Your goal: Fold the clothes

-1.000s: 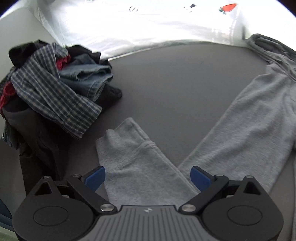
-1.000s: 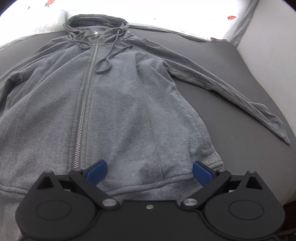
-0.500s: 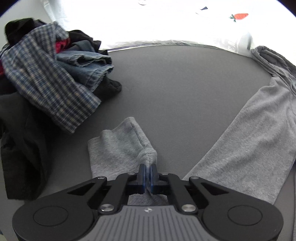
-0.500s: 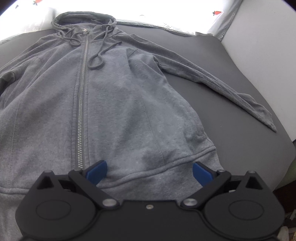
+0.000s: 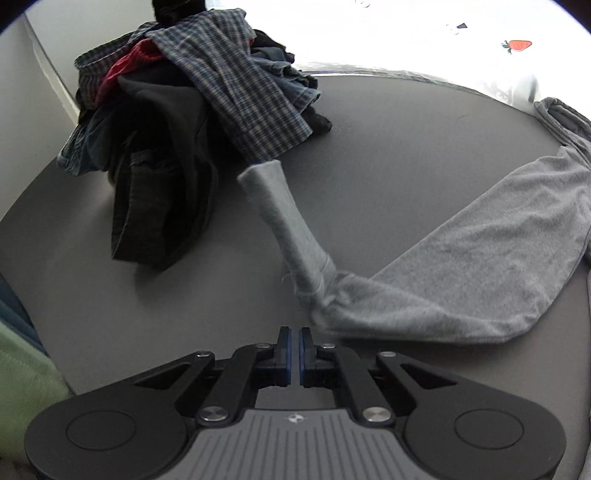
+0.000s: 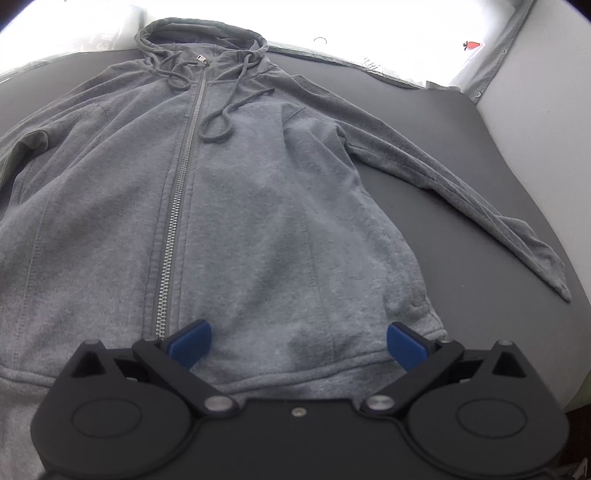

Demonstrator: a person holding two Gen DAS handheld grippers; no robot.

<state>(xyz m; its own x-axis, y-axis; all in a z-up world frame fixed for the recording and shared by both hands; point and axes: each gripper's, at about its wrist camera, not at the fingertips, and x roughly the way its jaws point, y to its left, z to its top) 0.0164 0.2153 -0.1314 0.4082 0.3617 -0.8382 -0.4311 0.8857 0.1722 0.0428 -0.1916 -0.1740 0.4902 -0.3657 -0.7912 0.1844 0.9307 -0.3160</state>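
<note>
A grey zip hoodie [image 6: 236,206] lies face up and spread out on the dark table, hood at the far end. Its right sleeve [image 6: 461,188] stretches to the table's right edge. In the left wrist view its other sleeve [image 5: 461,273] is bunched, with the cuff [image 5: 273,195] sticking up and away just beyond my left gripper [image 5: 294,350]. The left jaws are nearly closed with a thin gap, and no cloth shows between the pads. My right gripper [image 6: 295,341] is open above the hoodie's bottom hem, right of the zip.
A heap of unfolded clothes [image 5: 192,110], with a plaid shirt on top and dark garments below, sits at the table's far left. A pale green cloth [image 5: 22,373] shows at the near left edge. A white printed sheet [image 5: 443,33] lies behind the table.
My left gripper shut on the sleeve near the cuff, then pulled it; now the sleeve lies bunched just beyond the pads with the cuff raised. The right gripper stayed open and shifted slightly.
</note>
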